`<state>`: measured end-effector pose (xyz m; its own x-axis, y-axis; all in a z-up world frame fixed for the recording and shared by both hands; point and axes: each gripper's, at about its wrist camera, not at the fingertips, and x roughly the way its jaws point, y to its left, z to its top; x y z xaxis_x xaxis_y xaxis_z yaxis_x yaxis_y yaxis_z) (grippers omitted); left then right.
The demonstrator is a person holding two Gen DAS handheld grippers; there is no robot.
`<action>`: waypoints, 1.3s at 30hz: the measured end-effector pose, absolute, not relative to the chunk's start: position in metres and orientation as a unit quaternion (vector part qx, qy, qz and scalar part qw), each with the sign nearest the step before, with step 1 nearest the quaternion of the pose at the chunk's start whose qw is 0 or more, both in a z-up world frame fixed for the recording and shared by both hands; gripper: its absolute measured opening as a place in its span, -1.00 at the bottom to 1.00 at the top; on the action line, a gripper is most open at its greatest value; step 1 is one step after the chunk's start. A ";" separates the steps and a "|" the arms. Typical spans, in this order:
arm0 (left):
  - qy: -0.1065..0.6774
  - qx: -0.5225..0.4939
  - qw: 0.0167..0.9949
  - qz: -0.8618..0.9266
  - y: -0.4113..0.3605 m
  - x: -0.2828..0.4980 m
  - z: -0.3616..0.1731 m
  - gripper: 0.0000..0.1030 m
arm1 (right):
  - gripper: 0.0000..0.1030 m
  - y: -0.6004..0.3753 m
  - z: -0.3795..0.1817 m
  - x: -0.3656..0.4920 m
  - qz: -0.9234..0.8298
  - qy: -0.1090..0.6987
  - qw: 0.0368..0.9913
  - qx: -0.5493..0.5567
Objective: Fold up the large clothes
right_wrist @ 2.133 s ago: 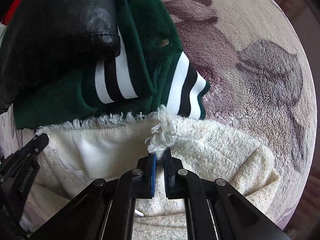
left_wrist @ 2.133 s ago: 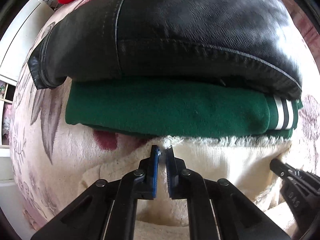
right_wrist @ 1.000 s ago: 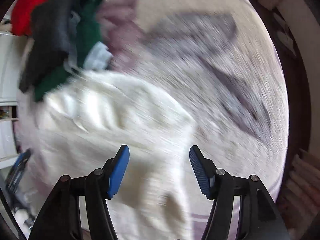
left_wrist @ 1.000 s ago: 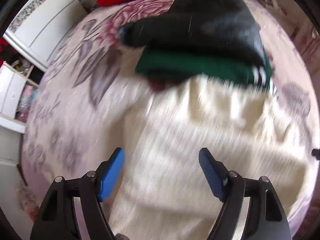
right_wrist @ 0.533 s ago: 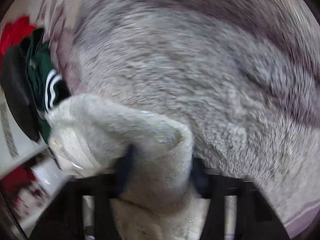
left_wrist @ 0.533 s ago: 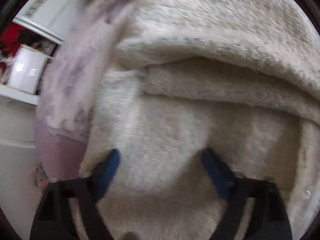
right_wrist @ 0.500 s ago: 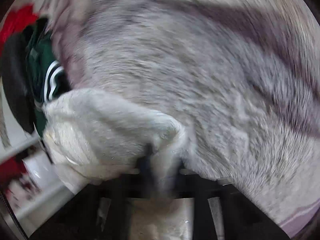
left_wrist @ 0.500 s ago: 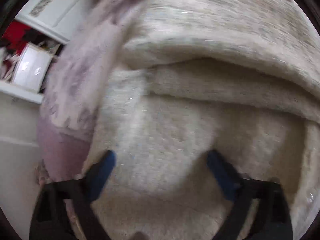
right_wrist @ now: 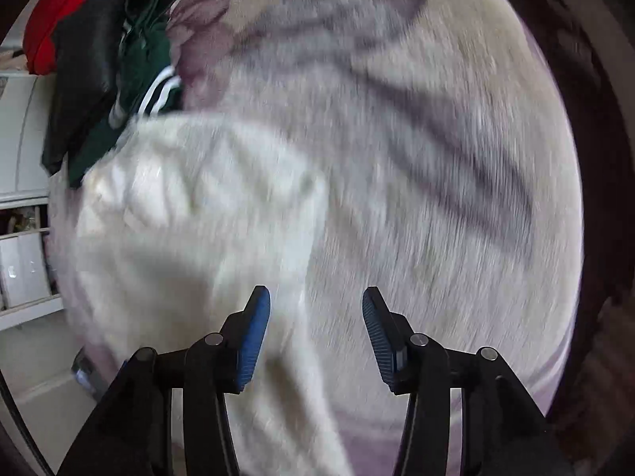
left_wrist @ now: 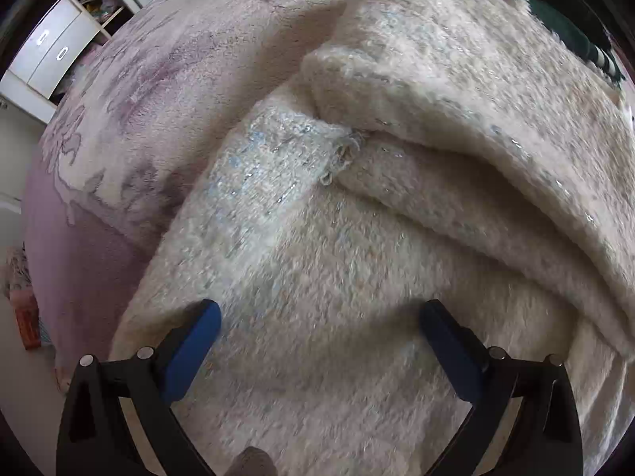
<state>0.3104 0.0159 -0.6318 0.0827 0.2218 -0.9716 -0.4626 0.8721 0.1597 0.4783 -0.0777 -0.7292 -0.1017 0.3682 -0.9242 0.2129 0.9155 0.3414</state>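
Observation:
A cream fuzzy garment point(left_wrist: 357, 206) lies folded over itself on the floral bedspread point(left_wrist: 166, 59). My left gripper point(left_wrist: 319, 331) is open, its blue pads just above the garment's near layer, holding nothing. In the right wrist view the same cream garment point(right_wrist: 190, 214) lies at the left, blurred by motion. My right gripper point(right_wrist: 316, 319) is open and empty, over the garment's right edge and the bedspread point(right_wrist: 436, 158).
A stack of folded clothes sits at the garment's far end: green striped jacket point(right_wrist: 147, 59), black leather jacket point(right_wrist: 83, 71), red garment point(right_wrist: 63, 12). White drawers point(left_wrist: 55, 59) and shelves point(right_wrist: 24, 269) stand beside the bed. The bed edge point(left_wrist: 75, 246) is at left.
Both grippers let go of the cream garment's edge and opened. The right gripper closed briefly near a fold half a second ago and is open again, pulled back.

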 end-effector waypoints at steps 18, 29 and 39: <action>0.652 0.035 0.718 0.243 -0.037 0.241 -0.586 1.00 | 0.27 -0.008 -0.791 0.398 0.033 0.735 0.674 -0.058; 0.648 0.071 0.692 0.309 -0.082 0.224 -0.576 1.00 | 0.31 -0.005 -0.802 0.371 0.057 0.747 0.662 0.000; 0.635 0.188 0.698 0.271 -0.261 0.209 -0.546 1.00 | 0.31 -0.146 -0.757 0.307 0.087 0.784 0.613 0.044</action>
